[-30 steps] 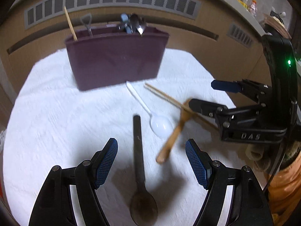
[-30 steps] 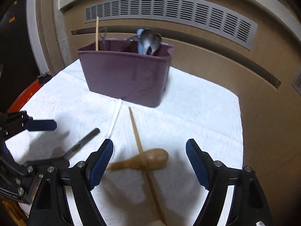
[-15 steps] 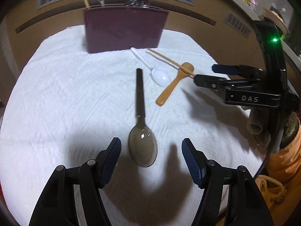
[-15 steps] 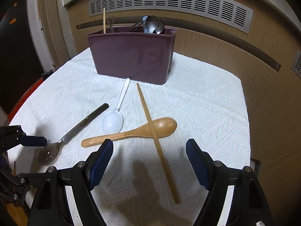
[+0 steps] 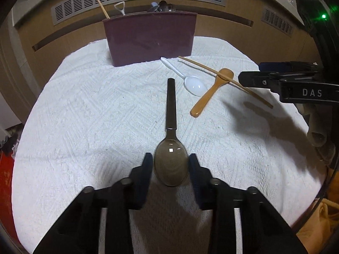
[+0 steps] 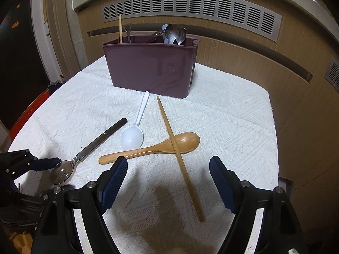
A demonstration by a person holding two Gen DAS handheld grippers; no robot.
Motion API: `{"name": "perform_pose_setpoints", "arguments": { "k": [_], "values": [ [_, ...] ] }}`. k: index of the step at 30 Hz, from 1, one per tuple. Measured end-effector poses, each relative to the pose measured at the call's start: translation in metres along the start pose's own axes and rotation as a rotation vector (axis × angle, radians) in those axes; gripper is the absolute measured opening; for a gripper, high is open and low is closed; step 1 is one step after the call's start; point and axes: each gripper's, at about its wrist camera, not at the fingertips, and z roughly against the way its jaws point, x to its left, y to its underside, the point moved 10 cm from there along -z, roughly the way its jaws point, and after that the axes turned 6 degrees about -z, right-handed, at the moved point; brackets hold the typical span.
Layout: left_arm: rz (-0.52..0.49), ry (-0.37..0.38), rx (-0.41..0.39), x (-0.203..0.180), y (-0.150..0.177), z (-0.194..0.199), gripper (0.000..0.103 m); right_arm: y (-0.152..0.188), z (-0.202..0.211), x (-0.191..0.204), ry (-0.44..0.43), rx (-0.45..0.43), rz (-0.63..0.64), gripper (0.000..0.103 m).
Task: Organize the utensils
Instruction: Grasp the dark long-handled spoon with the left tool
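A metal spoon (image 5: 170, 139) lies on the white cloth, bowl toward me. My left gripper (image 5: 170, 165) has its jaws closed in around the spoon's bowl, touching or nearly touching its sides. The spoon also shows in the right wrist view (image 6: 84, 152). My right gripper (image 6: 168, 173) is open and empty above a wooden spoon (image 6: 152, 148) crossed by a chopstick (image 6: 178, 154). A white plastic spoon (image 6: 134, 129) lies beside them. The maroon utensil holder (image 6: 150, 67) stands at the back, holding spoons, a chopstick and another utensil.
The white cloth (image 5: 84, 116) covers a small table. A wood-panelled wall with vent grilles (image 6: 190, 8) runs close behind the holder. The table's right edge (image 6: 273, 127) drops off beside the wall. A red object (image 5: 6, 169) sits left of the table.
My left gripper moved back to the metal spoon's bowl end and narrowed its jaws around the bowl. My right gripper pulled back and stayed open.
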Motion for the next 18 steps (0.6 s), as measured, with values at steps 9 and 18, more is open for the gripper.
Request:
{"name": "perform_pose_setpoints", "arguments": {
  "k": [9, 18],
  "values": [
    [0.036, -0.060, -0.147, 0.019, -0.023, 0.035, 0.033, 0.001, 0.013, 0.003, 0.000, -0.027, 0.002, 0.076],
    [0.095, -0.097, -0.271, 0.051, -0.058, 0.056, 0.033, -0.002, 0.014, 0.007, -0.007, -0.033, 0.013, 0.076]
  ]
}}
